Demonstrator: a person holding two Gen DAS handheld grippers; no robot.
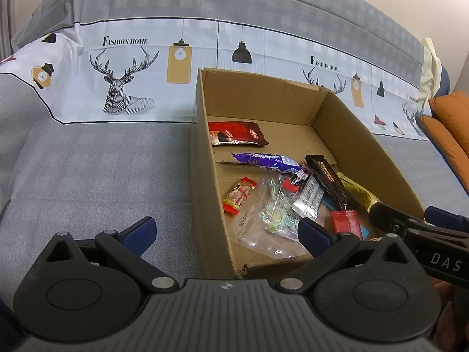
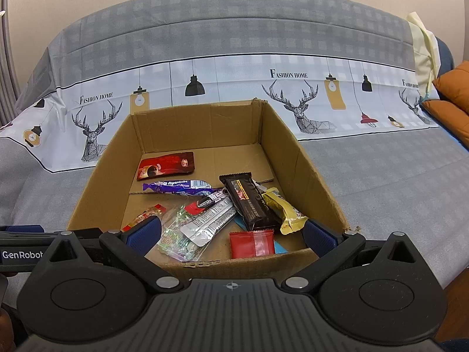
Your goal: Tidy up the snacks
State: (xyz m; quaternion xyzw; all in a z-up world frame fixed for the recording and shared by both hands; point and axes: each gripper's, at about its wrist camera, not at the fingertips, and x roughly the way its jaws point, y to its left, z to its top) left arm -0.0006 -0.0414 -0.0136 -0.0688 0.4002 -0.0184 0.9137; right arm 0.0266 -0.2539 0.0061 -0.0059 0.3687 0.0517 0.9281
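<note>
An open cardboard box (image 1: 202, 152) (image 2: 296, 152) stands on a grey cloth-covered surface and holds several snacks. Among them are a dark red coffee sachet (image 1: 237, 133) (image 2: 165, 165), a purple candy roll (image 1: 265, 161) (image 2: 176, 187), a black bar (image 1: 328, 179) (image 2: 247, 202), a clear bag of shiny sweets (image 1: 272, 217) (image 2: 178, 234) and a small red packet (image 1: 346, 223) (image 2: 252, 243). My left gripper (image 1: 227, 231) is open over the box's near left corner, holding nothing. My right gripper (image 2: 233, 234) is open above the box's front wall, also holding nothing.
The cloth (image 1: 88, 176) (image 2: 395, 176) has a white band printed with deer and lamps behind the box. Orange cushions (image 1: 451, 129) (image 2: 451, 102) lie at the far right. The right gripper (image 1: 410, 228) shows at the right edge of the left wrist view.
</note>
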